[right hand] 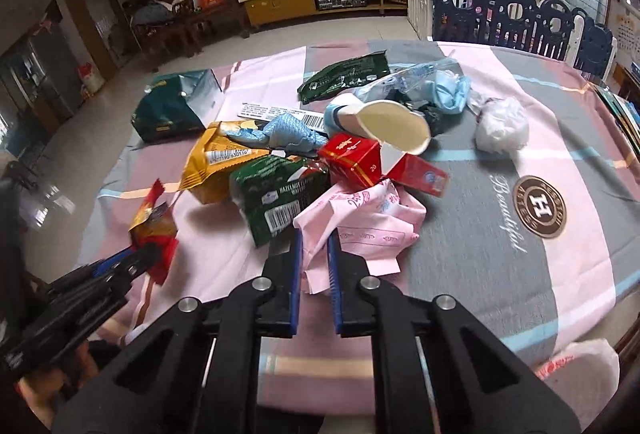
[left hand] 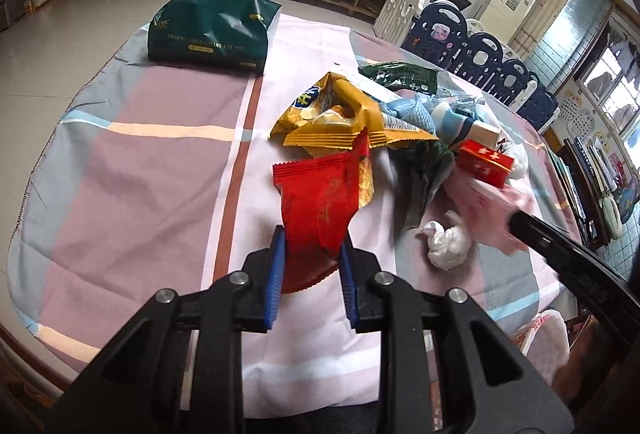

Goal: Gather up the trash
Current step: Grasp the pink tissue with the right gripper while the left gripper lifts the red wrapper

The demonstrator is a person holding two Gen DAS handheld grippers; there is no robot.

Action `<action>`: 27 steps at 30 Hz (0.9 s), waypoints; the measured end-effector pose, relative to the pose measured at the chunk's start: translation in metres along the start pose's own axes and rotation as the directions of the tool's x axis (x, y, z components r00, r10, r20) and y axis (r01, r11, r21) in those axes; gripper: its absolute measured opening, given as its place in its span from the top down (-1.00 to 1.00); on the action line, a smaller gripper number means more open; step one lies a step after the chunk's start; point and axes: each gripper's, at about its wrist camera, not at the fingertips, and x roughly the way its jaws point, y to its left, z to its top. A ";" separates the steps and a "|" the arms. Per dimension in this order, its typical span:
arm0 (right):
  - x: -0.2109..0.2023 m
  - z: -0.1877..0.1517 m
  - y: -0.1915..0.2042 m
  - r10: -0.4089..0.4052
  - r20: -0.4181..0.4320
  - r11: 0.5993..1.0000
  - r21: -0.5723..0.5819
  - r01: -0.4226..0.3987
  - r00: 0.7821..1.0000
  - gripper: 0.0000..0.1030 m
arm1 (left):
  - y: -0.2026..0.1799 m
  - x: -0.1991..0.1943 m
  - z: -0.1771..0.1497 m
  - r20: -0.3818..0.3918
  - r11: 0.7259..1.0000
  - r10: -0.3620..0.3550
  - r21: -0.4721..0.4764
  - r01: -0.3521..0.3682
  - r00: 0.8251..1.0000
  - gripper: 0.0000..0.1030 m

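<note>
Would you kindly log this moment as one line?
left gripper: shut on red wrapper | right gripper: shut on pink wrapper | pile remains on table

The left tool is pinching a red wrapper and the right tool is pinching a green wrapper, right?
Not quite. The left tool does pinch the red wrapper, but the right tool is pinching the pink wrapper, not a green one. The right wrist view shows it.
</note>
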 end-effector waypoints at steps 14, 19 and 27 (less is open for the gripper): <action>-0.070 -0.027 -0.008 0.117 0.066 0.993 0.012 -0.118 0.991 0.78 | -0.003 0.002 -0.007 0.005 0.997 0.063 0.039 -0.063 0.998 0.50; -0.088 -0.028 0.011 0.127 0.098 0.991 -0.060 -0.122 0.987 0.78 | 0.000 0.004 -0.008 0.003 0.996 0.088 0.029 -0.088 0.996 0.50; -0.143 -0.028 -0.021 0.057 0.195 0.998 -0.013 -0.056 0.979 0.78 | 0.000 -0.015 -0.011 0.055 0.987 0.163 0.008 -0.163 0.985 0.51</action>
